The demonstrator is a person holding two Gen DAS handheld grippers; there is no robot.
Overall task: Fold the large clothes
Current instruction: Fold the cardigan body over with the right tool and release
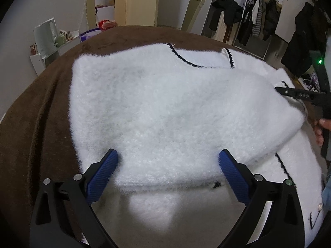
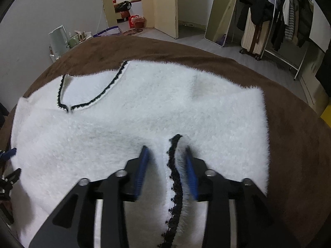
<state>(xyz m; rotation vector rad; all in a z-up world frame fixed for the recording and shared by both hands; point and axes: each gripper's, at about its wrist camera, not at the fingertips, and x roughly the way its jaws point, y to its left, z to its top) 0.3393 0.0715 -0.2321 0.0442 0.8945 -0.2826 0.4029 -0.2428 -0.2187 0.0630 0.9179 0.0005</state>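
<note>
Now the right gripper (image 2: pixel 166 150) is standing parted beside the trim (image 2: pixel 175 181) at six o'clock; the left gripper (image 1: pixel 168 155) is gaping over the sweater (image 1: pixel 165 103), likely needing a fresh grasp.

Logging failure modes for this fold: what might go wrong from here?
1. The black-trimmed edge lies between the right gripper's open jaws and may snag on the pad when it withdraws.
2. The left gripper, open over the fluffy white sweater, may drag the folded layer out of line.

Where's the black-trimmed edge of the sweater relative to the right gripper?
In the right wrist view the black-trimmed edge runs between the fingers of the right gripper, close to its right-hand pad, on the white sweater.
</note>
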